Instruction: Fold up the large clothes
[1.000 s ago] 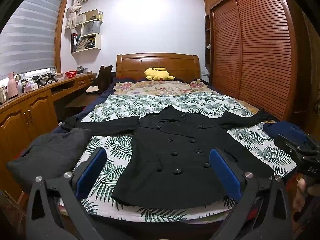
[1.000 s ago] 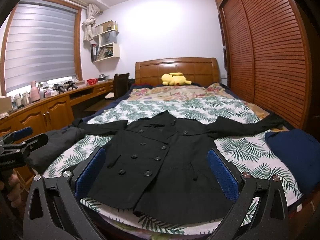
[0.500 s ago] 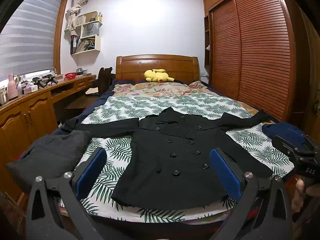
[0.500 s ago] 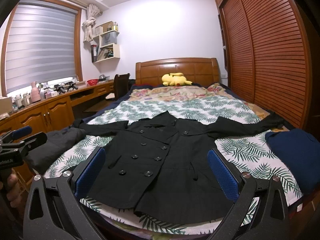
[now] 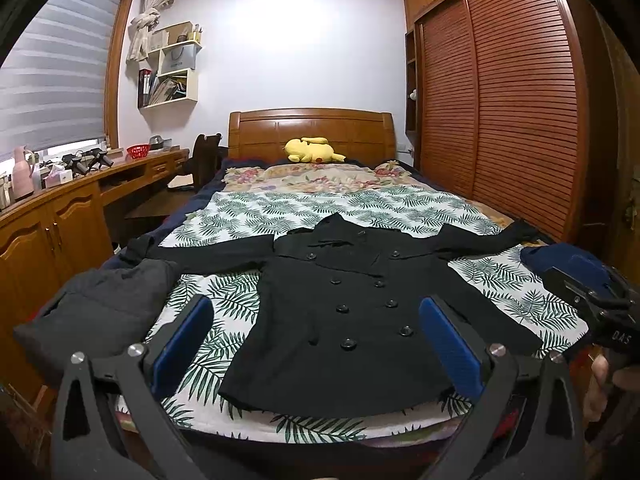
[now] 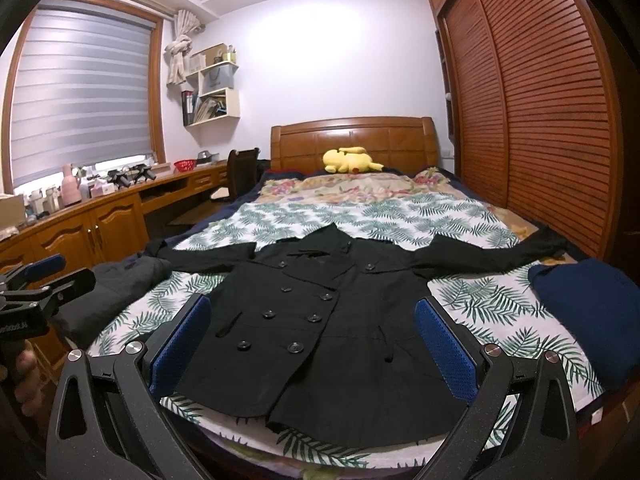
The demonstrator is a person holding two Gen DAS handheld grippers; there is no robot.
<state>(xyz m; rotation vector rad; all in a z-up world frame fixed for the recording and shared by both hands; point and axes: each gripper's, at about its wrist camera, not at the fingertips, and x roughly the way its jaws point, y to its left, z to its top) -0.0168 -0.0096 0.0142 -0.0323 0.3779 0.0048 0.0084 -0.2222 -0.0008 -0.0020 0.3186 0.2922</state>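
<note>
The black double-breasted coat [image 5: 352, 312] lies flat on the leaf-print bed [image 5: 516, 296]. Our left gripper [image 5: 320, 344] and right gripper [image 6: 316, 344] hover with jaws apart, empty. We should pinch each sleeve near its cuff

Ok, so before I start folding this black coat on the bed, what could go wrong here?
Three likely snags:
1. The black coat has its sleeve ends close to the grey garment and the navy garment; a grab there may catch both.
2. The hem hangs near the bed's foot edge, so it could slide off.
3. Both the left gripper and right gripper are open, nothing secured.
</note>
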